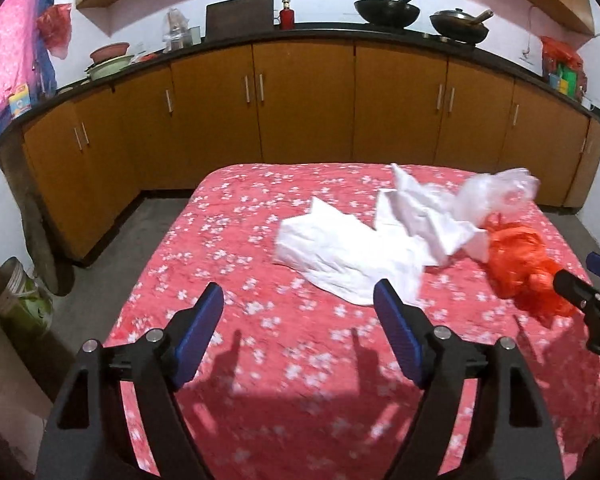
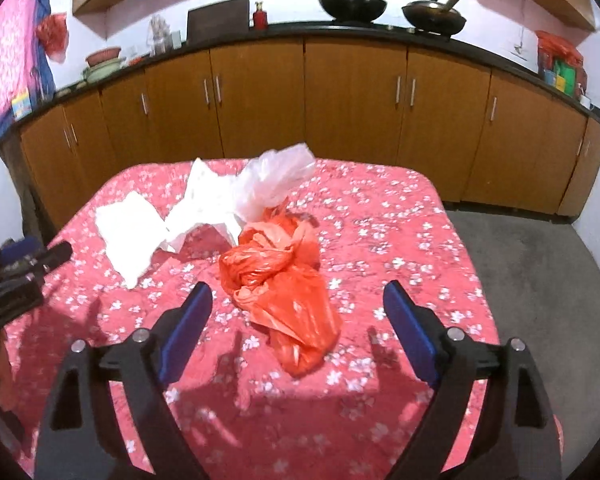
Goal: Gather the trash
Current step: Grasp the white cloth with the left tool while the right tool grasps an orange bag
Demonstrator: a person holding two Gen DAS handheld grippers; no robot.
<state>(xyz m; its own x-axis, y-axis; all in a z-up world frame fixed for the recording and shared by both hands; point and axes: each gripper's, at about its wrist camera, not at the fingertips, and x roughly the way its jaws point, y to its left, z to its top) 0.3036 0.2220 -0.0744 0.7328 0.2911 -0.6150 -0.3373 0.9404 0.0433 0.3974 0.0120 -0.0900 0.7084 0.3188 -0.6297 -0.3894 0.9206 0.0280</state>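
Left hand-held gripper point(image 1: 298, 300) wide, nothing btwn jaws, above the surface point(image 1: 228, 240) near white paper point(image 1: 340, 248). Right hand-held gripper point(image 2: 298, 304) wide, empty, w/ orange bag point(image 2: 284, 280) lying just ahead; clear bag point(image 2: 272, 180) behind it.

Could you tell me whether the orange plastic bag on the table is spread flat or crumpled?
Crumpled: the orange plastic bag lies bunched and twisted in folds on the floral tablecloth.

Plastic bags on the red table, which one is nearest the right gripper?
The orange bag. It lies just ahead of the open right gripper; the clear bag sits farther back, by the white papers.
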